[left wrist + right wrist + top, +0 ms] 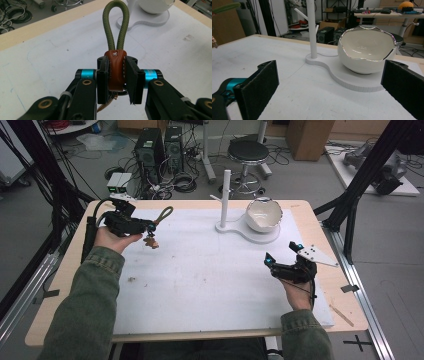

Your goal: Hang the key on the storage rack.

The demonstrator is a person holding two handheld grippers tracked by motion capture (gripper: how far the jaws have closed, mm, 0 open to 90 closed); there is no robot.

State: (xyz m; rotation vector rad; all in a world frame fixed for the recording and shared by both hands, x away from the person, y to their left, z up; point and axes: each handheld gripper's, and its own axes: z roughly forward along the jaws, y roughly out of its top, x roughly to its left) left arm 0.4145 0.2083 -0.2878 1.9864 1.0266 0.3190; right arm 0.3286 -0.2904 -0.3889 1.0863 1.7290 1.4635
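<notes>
- The left hand-held gripper (117, 77) is clamped on the brown leather tab (115, 70) of a keyring, its black pads pressing the tab's two sides (the left gripper view shows the white stitching and a small cross at the tab's top).
- From that tab an olive-green woven cord loop (116, 23) stands straight out past the fingertips, its long axis in line with the jaws and its open bend leading.
- In the high view the keyring hangs clear of the white-covered worktop (200, 270) at the left, with a small brown pendant (150, 241) dangling below the left hand-held gripper (150, 226).
- The loop (164, 213) points right and away, toward the white jewellery stand with its upright post (226, 195); a short side peg (216, 198) juts from the post on the loop's side, so the likely next move is to slip the loop over a peg.
- The left hand is the nearer to the post; the right hand-held gripper (282, 255) rests near the front right, its jaws wide apart and holding nothing.
- The right gripper view looks between those jaws at the glossy white egg-shaped bowl with a jagged silver rim (367, 48) on the stand's base (352, 80), and shows an angled upper peg (300, 14).
</notes>
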